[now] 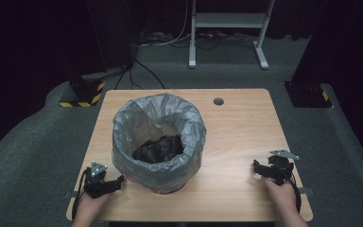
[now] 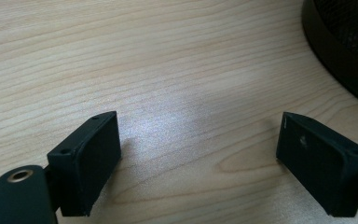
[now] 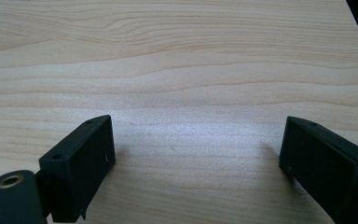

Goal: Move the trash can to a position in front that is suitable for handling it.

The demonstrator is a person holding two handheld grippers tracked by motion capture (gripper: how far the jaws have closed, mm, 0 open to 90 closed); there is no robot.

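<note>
Right now the waste bin [image 1: 159, 142] stands upright on the wooden table [image 1: 236, 137], left of the table's middle and toward the near edge. Its long axis runs straight up and down, with the open mouth pointing up at the high view's camera. A grey translucent bag [image 1: 123, 127] lines it, folded out over the rim and hanging loosely down the outside wall. Deep in the bin lies a crumpled black bag [image 1: 158, 149].

The left gripper [image 1: 116, 182] rests on the table just beside the bin's near-left side, its tips pointing toward the bin's base, held by the person's left hand [image 1: 90, 204]. In the left gripper view its jaws stand wide apart with nothing but bare wood grain between them, and the bin's dark curved base [image 2: 340, 51] shows in the upper right corner, close but not between the pads.

The right gripper [image 1: 259, 169] sits well apart from the bin, near the table's right near corner, in the right hand [image 1: 280, 191], tips turned leftward toward the bin. In the right gripper view its jaws are likewise spread wide over empty tabletop.

A small round grommet [image 1: 218, 101] sits in the table near the far edge.
</note>
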